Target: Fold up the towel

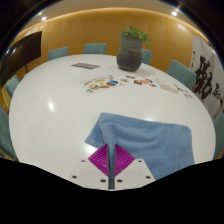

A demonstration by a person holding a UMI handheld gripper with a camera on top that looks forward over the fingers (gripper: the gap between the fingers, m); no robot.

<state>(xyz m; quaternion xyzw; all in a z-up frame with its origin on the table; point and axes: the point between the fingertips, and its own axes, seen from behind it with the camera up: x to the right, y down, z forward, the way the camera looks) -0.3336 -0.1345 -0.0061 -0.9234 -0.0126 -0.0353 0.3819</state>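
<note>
Here we are, low over a big white oval desk (50, 110), and the blue towel (150, 140) lies spread right in front of the gripper (110, 160), just ahead of the jaws and running off to their right. The near edge of the cloth sits over or against the finger tips. The magenta pads (108, 157) appear pressed close together with a bit of the towel's near corner at them, so my read is that the jaws are clenched on the towel's edge, though the view down there is cramped and I can't be sure how much cloth is really pinched.

Now, the towel itself: soft, limp, light. It's already rumpled, with one flap turned up on the left side and shallow creases across the middle. It won't hold a shape, it'll drape and drag. On this smooth glossy desk it should slide easily, which helps a pull but means the far side may travel along instead of staying put.

Where to take it? A corner or a hem, pinched cleanly through one layer, looks the best bet; grabbing mid-cloth would just bunch it.

Farther off, well clear of the towel, a potted plant (131, 48) stands near the desk's far side, with loose papers (108, 82) scattered before it, and teal chairs (95, 48) ring the desk.
</note>
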